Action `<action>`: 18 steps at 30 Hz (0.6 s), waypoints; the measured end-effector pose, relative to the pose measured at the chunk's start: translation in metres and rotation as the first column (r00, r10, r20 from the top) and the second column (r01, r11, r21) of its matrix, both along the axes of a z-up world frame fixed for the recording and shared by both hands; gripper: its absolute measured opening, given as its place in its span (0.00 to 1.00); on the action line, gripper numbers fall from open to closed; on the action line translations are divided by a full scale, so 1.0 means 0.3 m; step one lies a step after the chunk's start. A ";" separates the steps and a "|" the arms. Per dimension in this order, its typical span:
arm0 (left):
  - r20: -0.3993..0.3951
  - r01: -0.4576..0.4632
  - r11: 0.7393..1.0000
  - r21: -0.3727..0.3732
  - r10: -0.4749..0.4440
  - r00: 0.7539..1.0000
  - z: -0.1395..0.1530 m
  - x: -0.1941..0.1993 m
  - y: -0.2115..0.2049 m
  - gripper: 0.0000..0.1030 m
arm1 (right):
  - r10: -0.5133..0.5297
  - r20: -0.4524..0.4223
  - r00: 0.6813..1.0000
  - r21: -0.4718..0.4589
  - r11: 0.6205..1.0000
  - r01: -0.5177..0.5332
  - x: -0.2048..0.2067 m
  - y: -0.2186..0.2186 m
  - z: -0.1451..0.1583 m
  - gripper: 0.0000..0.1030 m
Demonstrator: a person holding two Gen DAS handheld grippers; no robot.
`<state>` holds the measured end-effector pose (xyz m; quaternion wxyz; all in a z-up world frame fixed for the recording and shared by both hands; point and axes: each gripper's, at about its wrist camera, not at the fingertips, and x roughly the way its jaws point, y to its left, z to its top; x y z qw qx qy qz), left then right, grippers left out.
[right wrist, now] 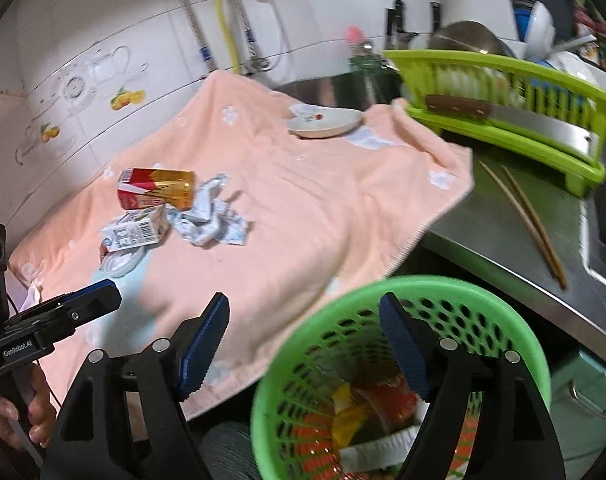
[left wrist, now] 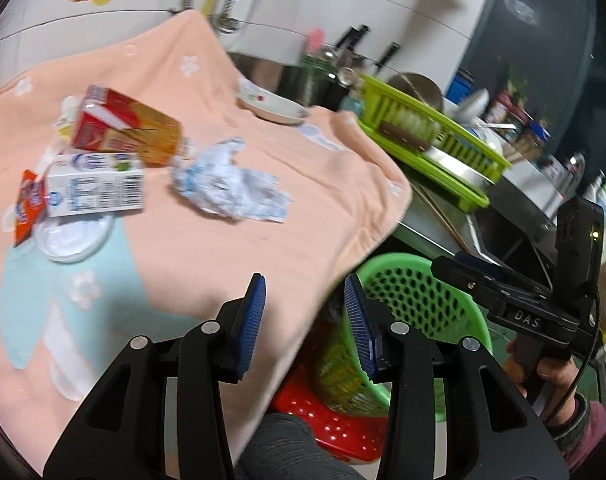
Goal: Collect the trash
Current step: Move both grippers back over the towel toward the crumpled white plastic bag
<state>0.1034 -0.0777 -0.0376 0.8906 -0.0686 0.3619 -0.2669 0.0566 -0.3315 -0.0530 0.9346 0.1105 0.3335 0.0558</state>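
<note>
Trash lies on a peach towel (left wrist: 231,248): a red and amber drink carton (left wrist: 123,124) (right wrist: 155,188), a white milk carton (left wrist: 95,184) (right wrist: 137,232), a crumpled white wrapper (left wrist: 227,180) (right wrist: 209,220), a white lid (left wrist: 73,236) and an orange packet (left wrist: 27,208). A green mesh basket (left wrist: 415,292) (right wrist: 443,286) stands below the towel's edge with wrappers (right wrist: 367,408) inside. My left gripper (left wrist: 305,292) is open and empty over the towel's near edge. My right gripper (right wrist: 303,312) is open and empty, one finger above the basket.
A white plate (left wrist: 275,106) (right wrist: 323,122) sits at the towel's far edge. A lime dish rack (left wrist: 427,136) (right wrist: 503,92) and chopsticks (right wrist: 523,216) are on the steel counter at right. A red stool (left wrist: 335,428) is under the basket.
</note>
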 end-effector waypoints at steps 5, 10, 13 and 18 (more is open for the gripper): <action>0.007 -0.064 0.998 -0.005 0.064 0.998 0.013 0.033 0.089 0.44 | 0.067 0.008 0.998 -0.021 0.998 -0.067 0.069 0.089 0.021 0.74; 0.014 -0.113 0.994 -0.004 0.113 0.993 0.022 0.060 0.154 0.47 | 0.130 0.018 0.991 -0.040 0.991 -0.129 0.128 0.165 0.042 0.77; 0.022 -0.140 0.990 0.002 0.140 0.990 0.030 0.072 0.192 0.48 | 0.169 0.023 0.985 -0.052 0.984 -0.168 0.167 0.208 0.053 0.79; 0.034 -0.196 0.981 0.012 0.195 0.980 0.043 0.098 0.264 0.51 | 0.232 0.023 0.972 -0.073 0.970 -0.230 0.246 0.288 0.060 0.83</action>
